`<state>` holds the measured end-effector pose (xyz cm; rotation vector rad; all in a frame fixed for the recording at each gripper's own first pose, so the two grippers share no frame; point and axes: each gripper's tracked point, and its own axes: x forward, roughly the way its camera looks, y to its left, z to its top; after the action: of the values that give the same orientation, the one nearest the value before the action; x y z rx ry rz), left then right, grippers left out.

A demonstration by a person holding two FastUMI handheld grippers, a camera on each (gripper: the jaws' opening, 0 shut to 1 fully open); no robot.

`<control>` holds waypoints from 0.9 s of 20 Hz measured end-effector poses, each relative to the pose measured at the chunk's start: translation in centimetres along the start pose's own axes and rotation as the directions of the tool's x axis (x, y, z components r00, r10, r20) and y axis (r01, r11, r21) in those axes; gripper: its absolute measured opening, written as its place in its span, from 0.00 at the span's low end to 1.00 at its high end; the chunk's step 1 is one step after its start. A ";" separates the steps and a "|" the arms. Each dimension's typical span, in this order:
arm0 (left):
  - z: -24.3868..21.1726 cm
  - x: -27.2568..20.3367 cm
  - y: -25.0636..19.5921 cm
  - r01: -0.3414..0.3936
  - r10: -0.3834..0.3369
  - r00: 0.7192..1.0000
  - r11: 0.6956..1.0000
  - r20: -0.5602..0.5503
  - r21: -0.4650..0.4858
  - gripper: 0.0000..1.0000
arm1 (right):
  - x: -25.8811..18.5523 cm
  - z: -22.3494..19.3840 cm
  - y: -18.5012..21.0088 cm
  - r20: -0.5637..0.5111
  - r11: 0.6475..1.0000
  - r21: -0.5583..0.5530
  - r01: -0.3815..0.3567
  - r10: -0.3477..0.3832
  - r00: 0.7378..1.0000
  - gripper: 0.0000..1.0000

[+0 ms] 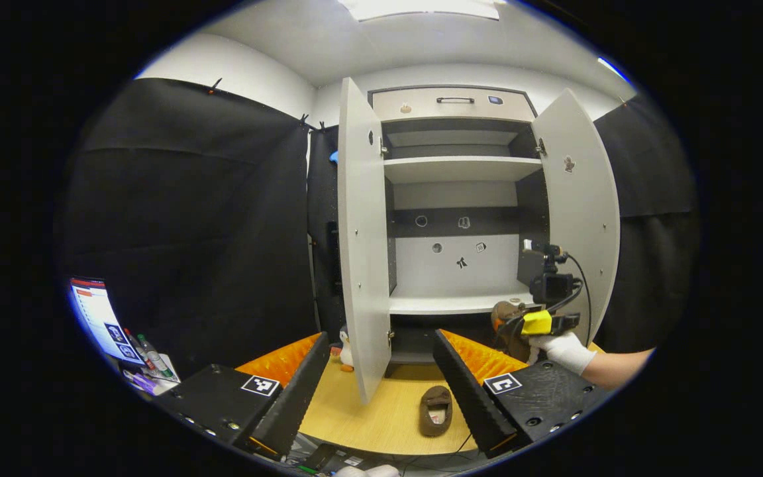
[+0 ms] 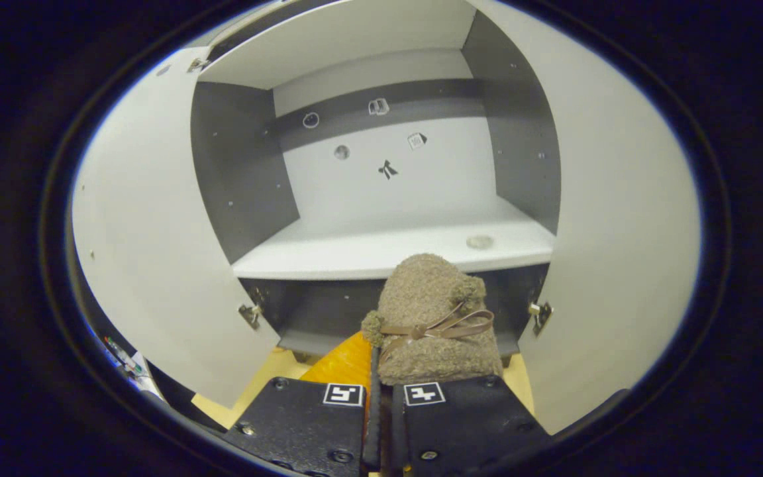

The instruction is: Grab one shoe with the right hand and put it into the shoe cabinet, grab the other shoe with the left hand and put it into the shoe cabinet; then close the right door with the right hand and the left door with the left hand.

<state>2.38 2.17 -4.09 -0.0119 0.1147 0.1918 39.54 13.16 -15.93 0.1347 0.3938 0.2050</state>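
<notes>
My right gripper (image 2: 381,379) is shut on a fuzzy brown shoe (image 2: 431,318) with a bow, held just in front of the white middle shelf (image 2: 368,252) of the open shoe cabinet. In the left gripper view, that right gripper (image 1: 520,324) and its gloved hand (image 1: 563,350) carry the shoe (image 1: 505,311) at the cabinet's lower right. The second brown shoe (image 1: 436,411) lies on the wooden table (image 1: 368,417), between the open fingers of my left gripper (image 1: 380,341), which is set back from it. Both cabinet doors, left (image 1: 360,232) and right (image 1: 580,199), stand wide open.
A small penguin toy (image 1: 346,351) stands by the foot of the left door. A monitor (image 1: 97,318) and bottles (image 1: 150,358) sit at the far left. The cabinet has an upper shelf (image 1: 461,169) and a drawer (image 1: 454,103) on top. Black cloth walls flank the cabinet.
</notes>
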 end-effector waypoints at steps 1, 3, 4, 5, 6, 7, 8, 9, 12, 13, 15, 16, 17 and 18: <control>-0.1 0.0 0.2 -0.005 0.005 1.000 1.000 0.001 -0.003 0.96 | 0.5 1.7 0.3 0.020 1.000 -0.002 0.001 -0.001 1.000 0.10; -0.2 0.3 0.4 -0.015 0.015 1.000 1.000 -0.003 -0.010 0.96 | 1.6 4.9 0.8 0.045 1.000 -0.016 0.006 -0.005 0.999 0.10; -0.3 0.3 0.6 -0.020 0.020 1.000 1.000 -0.004 -0.013 0.96 | 2.0 6.6 1.3 0.059 1.000 -0.023 0.010 -0.008 0.998 0.10; -0.3 0.5 0.7 -0.024 0.024 1.000 1.000 -0.005 -0.015 0.96 | 2.7 8.5 1.9 0.070 0.999 -0.030 0.011 -0.009 0.997 0.09; -0.2 0.6 0.8 -0.029 0.029 1.000 0.999 -0.002 -0.014 0.96 | 3.6 10.1 2.3 0.082 0.999 -0.037 0.011 -0.008 0.997 0.10; -0.2 0.8 0.9 -0.032 0.032 0.999 0.999 -0.001 -0.011 0.96 | 4.6 11.6 2.6 0.091 0.999 -0.038 0.012 -0.009 0.996 0.10; -0.2 1.0 0.8 -0.037 0.037 0.999 0.999 -0.001 -0.010 0.96 | 5.7 12.7 2.7 0.095 0.999 -0.040 0.017 -0.014 0.995 0.10; -0.1 1.1 0.7 -0.040 0.040 0.999 0.999 0.001 -0.012 0.96 | 6.9 13.7 2.7 0.094 0.999 -0.044 0.026 -0.022 0.995 0.10; 0.0 1.4 0.9 -0.053 0.053 0.999 0.999 -0.001 -0.014 0.96 | 10.8 15.2 1.6 0.064 0.996 -0.055 0.071 -0.068 0.996 0.10; -0.1 1.4 0.9 -0.059 0.059 0.998 0.998 -0.005 -0.009 0.96 | 12.1 15.4 1.4 0.046 0.995 -0.052 0.080 -0.078 0.996 0.10; 0.0 1.4 1.2 -0.076 0.076 0.997 0.997 -0.004 0.003 0.96 | 14.8 15.8 0.5 0.014 0.994 -0.037 0.103 -0.103 0.995 0.10; -0.2 1.4 1.4 -0.082 0.082 0.997 0.997 -0.009 0.005 0.96 | 15.9 15.7 -0.1 -0.011 0.992 -0.031 0.120 -0.120 0.993 0.10; -0.3 1.5 1.4 -0.086 0.086 0.996 0.996 -0.014 0.004 0.96 | 16.9 15.4 -0.7 -0.047 0.991 -0.024 0.135 -0.136 0.990 0.10; -0.2 1.5 1.3 -0.088 0.088 0.996 0.996 -0.014 0.000 0.96 | 17.9 14.9 -1.0 -0.086 0.990 -0.010 0.143 -0.143 0.986 0.10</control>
<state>3.60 3.74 -4.46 -0.0084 0.1292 0.2799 61.73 14.82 -9.04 0.0932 0.4871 0.0698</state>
